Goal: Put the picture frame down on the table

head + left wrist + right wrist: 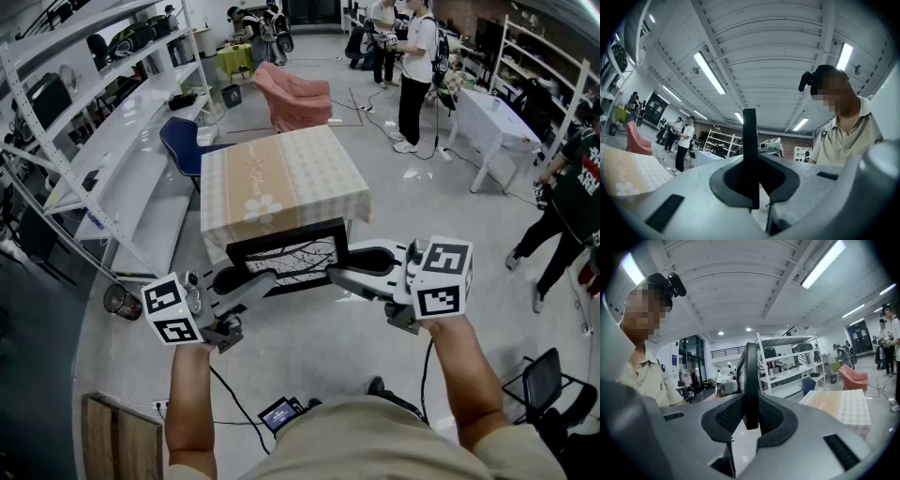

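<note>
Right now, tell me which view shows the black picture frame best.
The head view: it shows the black rectangular picture frame face-on, branch print visible, short of the beige cloth-covered table. The left gripper view and the right gripper view each show only its thin black edge clamped between the jaws.

No legible text, number or brand in any view.
- White cube with black square markers on left gripper, and matching cube on right gripper: coded patterns only, no characters.
- Red print on a person's dark green T-shirt: too small to read.
- Small blue wall sign: blurred.
- Lit screen of small black device: unreadable.
</note>
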